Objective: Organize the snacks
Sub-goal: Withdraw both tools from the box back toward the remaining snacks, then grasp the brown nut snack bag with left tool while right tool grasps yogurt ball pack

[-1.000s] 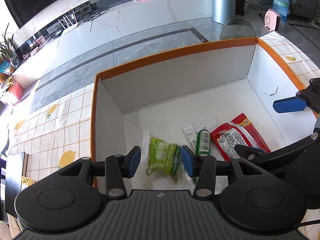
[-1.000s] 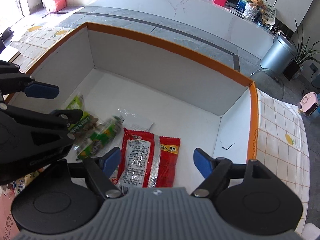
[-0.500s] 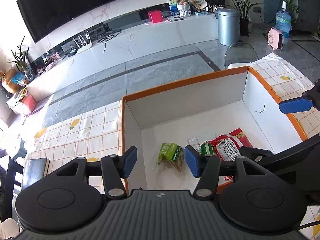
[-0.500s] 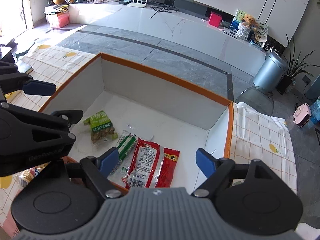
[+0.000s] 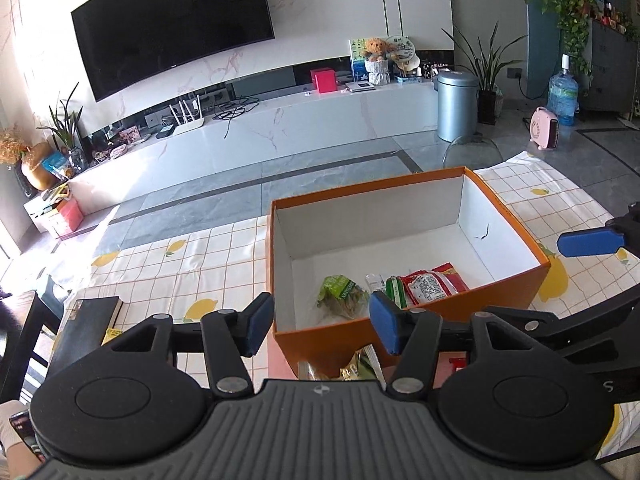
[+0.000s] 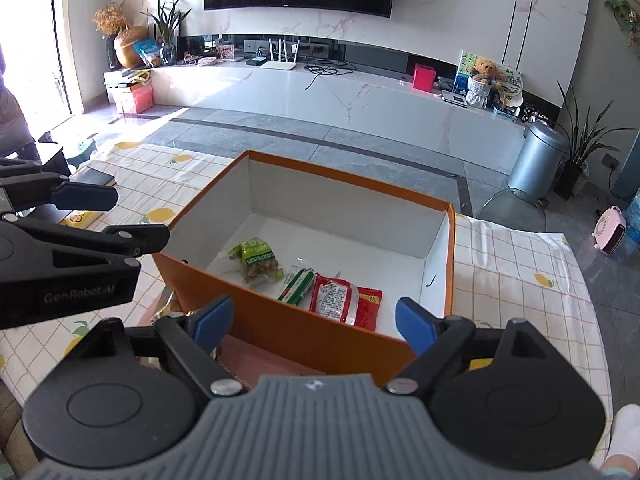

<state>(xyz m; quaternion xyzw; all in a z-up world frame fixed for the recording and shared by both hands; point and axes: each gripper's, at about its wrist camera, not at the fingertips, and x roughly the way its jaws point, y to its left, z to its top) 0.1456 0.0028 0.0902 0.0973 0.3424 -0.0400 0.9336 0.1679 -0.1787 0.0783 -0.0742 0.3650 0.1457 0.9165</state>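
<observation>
An orange box (image 5: 412,326) (image 6: 312,344) with white inner walls stands on the lemon-print tablecloth. On its floor lie a green snack packet (image 5: 340,290) (image 6: 258,258), a green-and-white stick packet (image 5: 394,288) (image 6: 298,282) and a red packet (image 5: 432,282) (image 6: 346,300). My left gripper (image 5: 322,328) hangs open above the box's near edge, nothing between its blue pads. My right gripper (image 6: 314,322) is above the near wall too, its jaws opening wide and empty. More snack wrappers (image 5: 356,368) (image 6: 170,306) lie on the table in front of the box.
A dark book (image 5: 86,328) lies on the tablecloth (image 5: 160,272) to the left of the box. A clear chair back (image 5: 472,152) stands beyond the table's far edge. A gloved hand (image 6: 626,436) shows at the right wrist view's lower right corner.
Both grippers have pulled back and up out of the box. The green packet, between the left pads before, now lies on the box floor. Both pairs of jaws stand wider.
</observation>
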